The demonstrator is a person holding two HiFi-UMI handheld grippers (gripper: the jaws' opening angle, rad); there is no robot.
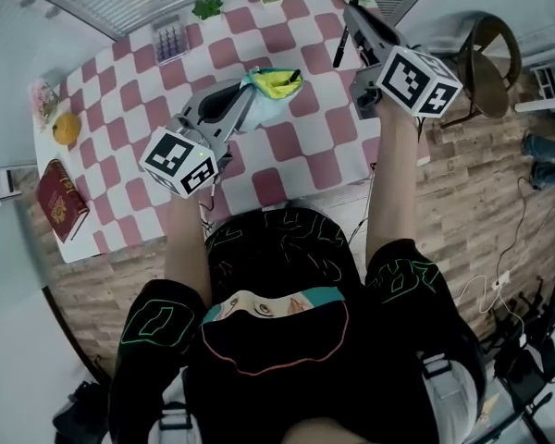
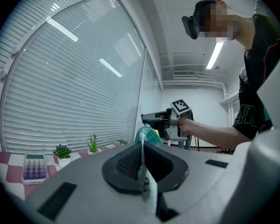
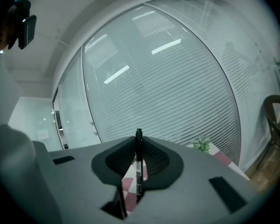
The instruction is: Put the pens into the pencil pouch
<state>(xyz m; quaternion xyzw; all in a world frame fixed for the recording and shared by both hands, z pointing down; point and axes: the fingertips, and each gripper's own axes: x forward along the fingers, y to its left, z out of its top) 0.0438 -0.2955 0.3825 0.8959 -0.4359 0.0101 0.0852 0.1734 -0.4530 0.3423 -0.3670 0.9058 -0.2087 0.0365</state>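
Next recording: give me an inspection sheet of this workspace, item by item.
Surface: table under a pink-and-white checked cloth.
Job's things: pencil pouch, teal with yellow lining showing at its mouth; one black pen; no other pen seen.
Clutter: red book, orange fruit and calculator on the left side; three small potted plants along the far edge.
Grippers: left hand-held gripper shut on the pouch's edge; right hand-held gripper shut on the pen, above the table.
Cables: white cable on the floor at right.
Surroundings: blinds, wooden floor, chair.
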